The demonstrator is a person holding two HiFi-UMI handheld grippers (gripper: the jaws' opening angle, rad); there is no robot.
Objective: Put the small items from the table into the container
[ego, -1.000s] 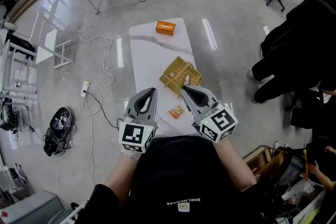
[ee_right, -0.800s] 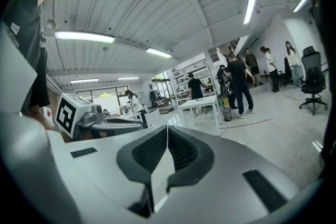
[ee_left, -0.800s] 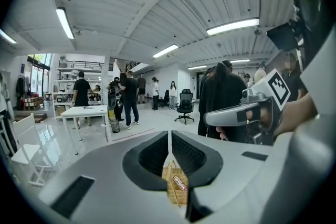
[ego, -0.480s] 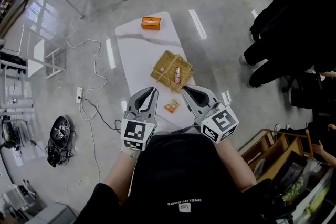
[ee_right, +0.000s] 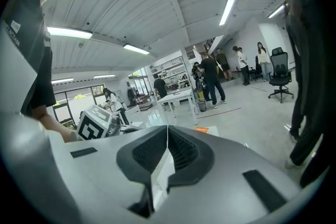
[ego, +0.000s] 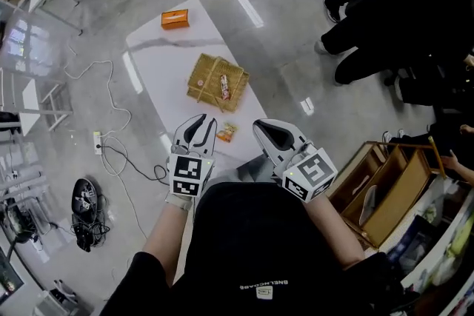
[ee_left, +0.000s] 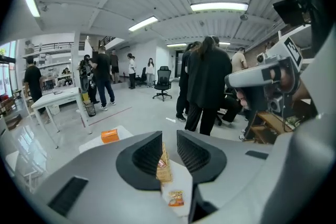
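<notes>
Orange snack packet (ego: 227, 132), print unreadable, lies near the left tongs (ego: 204, 120), opening empty; right tongs (ego: 259, 128) together.

Head cam: high up, aimed steeply down. Whole table (ego: 159, 63) in shot, L gripper (ego: 202, 120) & R gripper (ego: 259, 126) at btm centre. L gripper cam: low, close to tabletop, looks fwd thru its opening jaws (nothing between) along table to packet (ee_left: 176, 198), basket (ee_left: 164, 168), orange box (ee_left: 109, 135); all 3 shared w/ head view. R gripper cam: low too, angled toward L side, catches marker cube (ee_right: 94, 124) of L gripper & far-end orange box, shared w/ both others.
</notes>
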